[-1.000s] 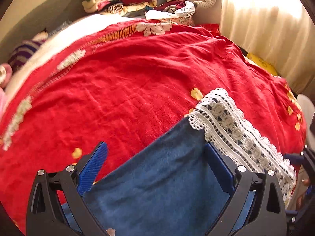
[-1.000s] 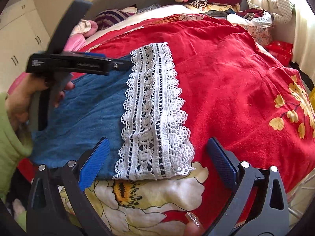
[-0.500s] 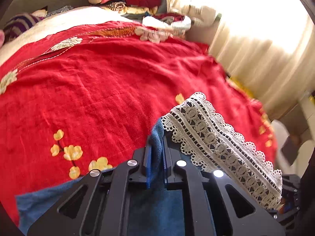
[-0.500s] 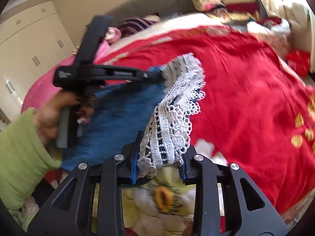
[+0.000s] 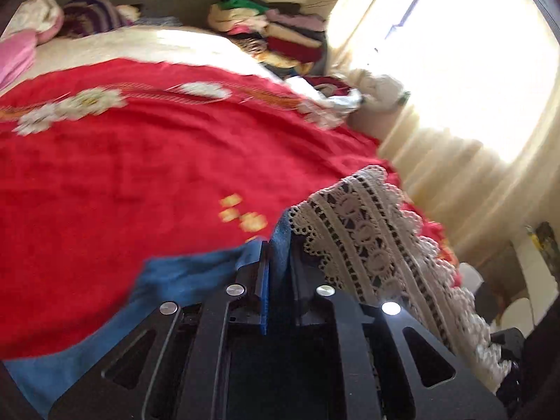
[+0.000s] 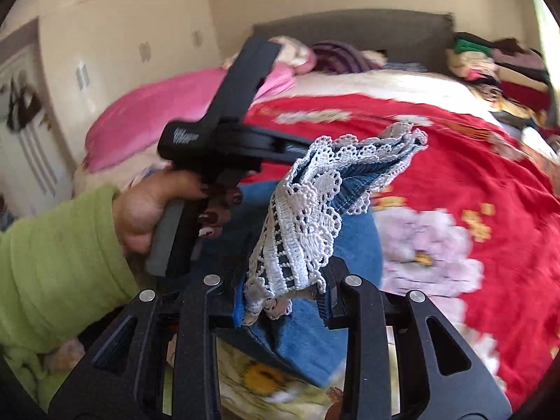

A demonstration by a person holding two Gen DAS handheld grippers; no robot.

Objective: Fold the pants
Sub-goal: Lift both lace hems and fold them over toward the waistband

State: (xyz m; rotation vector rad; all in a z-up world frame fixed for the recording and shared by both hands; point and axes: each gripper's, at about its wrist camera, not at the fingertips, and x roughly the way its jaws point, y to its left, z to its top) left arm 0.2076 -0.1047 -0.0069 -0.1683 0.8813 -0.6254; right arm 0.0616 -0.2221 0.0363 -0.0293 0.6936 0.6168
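Blue pants [image 5: 182,273] with a white lace hem [image 5: 367,231] lie on a red bedspread [image 5: 140,161]. My left gripper [image 5: 278,245] pinches the blue cloth at one corner of the hem; its jaws are opening slightly with the cloth still between them. My right gripper [image 6: 280,297] is shut on the bunched lace hem [image 6: 301,231] at the other corner. The hem hangs lifted between the two grippers, above the blue leg [image 6: 357,245]. In the right wrist view, a hand [image 6: 150,206] in a green sleeve [image 6: 52,262] holds the left gripper's black body [image 6: 217,140].
A pile of folded clothes [image 5: 280,35] sits at the head of the bed by the grey headboard [image 6: 350,31]. Pink bedding [image 6: 157,105] lies on the left side. Bright curtains [image 5: 455,140] hang along the right. A cream wardrobe [image 6: 105,35] stands behind the left hand.
Both grippers went from open over the flat hem to shut on its corners. They lifted the hem off the bedspread, carried it toward the head of the bed and rolled.
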